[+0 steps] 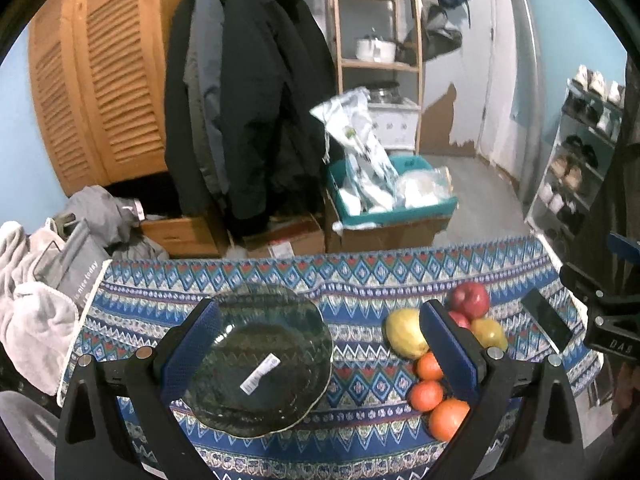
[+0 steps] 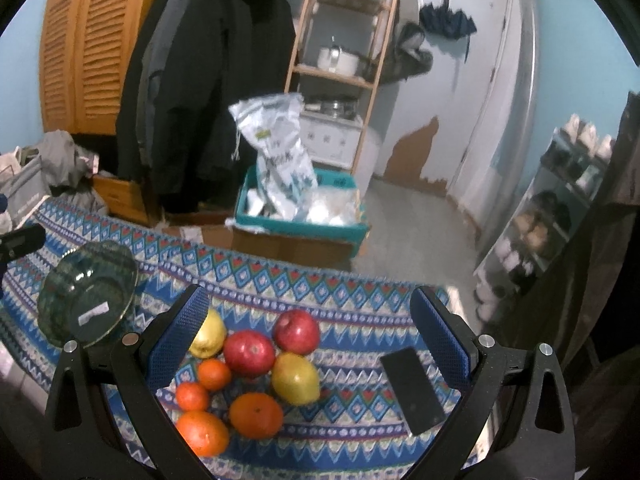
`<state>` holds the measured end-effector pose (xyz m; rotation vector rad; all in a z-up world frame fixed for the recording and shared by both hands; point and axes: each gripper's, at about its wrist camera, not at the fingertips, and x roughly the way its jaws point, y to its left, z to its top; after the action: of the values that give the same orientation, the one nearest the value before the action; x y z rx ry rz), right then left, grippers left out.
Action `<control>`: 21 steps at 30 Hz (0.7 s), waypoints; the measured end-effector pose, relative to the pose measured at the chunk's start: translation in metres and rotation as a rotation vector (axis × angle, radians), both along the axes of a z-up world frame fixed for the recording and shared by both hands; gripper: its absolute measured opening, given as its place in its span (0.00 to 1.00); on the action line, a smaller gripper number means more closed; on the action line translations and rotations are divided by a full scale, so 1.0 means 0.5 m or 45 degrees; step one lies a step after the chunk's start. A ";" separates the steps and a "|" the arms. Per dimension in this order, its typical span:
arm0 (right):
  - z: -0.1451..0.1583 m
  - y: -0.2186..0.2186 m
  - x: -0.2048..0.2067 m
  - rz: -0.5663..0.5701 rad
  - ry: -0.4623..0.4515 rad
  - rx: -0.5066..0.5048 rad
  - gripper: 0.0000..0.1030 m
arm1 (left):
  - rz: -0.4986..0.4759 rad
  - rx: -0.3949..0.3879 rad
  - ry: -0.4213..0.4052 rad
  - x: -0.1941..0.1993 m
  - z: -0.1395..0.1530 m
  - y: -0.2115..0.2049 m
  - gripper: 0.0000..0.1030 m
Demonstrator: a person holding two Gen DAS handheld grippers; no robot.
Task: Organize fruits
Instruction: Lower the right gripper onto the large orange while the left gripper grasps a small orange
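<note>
A dark glass plate (image 1: 260, 364) with a white sticker lies on the patterned cloth; it also shows in the right wrist view (image 2: 90, 292) at the left. To its right is a fruit pile: two red apples (image 2: 249, 352) (image 2: 297, 331), two yellow lemons (image 2: 295, 378) (image 2: 209, 334) and several oranges (image 2: 256, 415). In the left wrist view the pile (image 1: 428, 368) sits by my right finger. My left gripper (image 1: 320, 344) is open above the plate and cloth. My right gripper (image 2: 310, 340) is open above the fruit pile. Both are empty.
A black phone (image 2: 412, 390) lies on the cloth (image 2: 360, 448) right of the fruit. Beyond the table's far edge are a teal bin with bags (image 2: 300, 216), hanging coats (image 1: 248, 100), wooden shelves and a shoe rack (image 1: 576, 160). Towels (image 1: 36, 312) lie at the left.
</note>
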<state>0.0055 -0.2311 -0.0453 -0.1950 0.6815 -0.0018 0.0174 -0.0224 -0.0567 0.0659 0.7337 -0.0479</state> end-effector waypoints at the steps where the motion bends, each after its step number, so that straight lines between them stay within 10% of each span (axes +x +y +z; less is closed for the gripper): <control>1: -0.006 -0.002 0.004 -0.005 0.021 0.011 0.97 | -0.007 0.008 0.012 0.002 -0.007 -0.004 0.98; 21: -0.210 -0.017 0.054 -0.058 0.470 0.036 0.97 | -0.121 0.079 0.343 0.047 -0.186 -0.074 0.94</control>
<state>0.0325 -0.2395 -0.1505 -0.1534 1.0533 0.0004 0.0411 -0.0594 -0.1496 0.1555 1.0009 -0.1267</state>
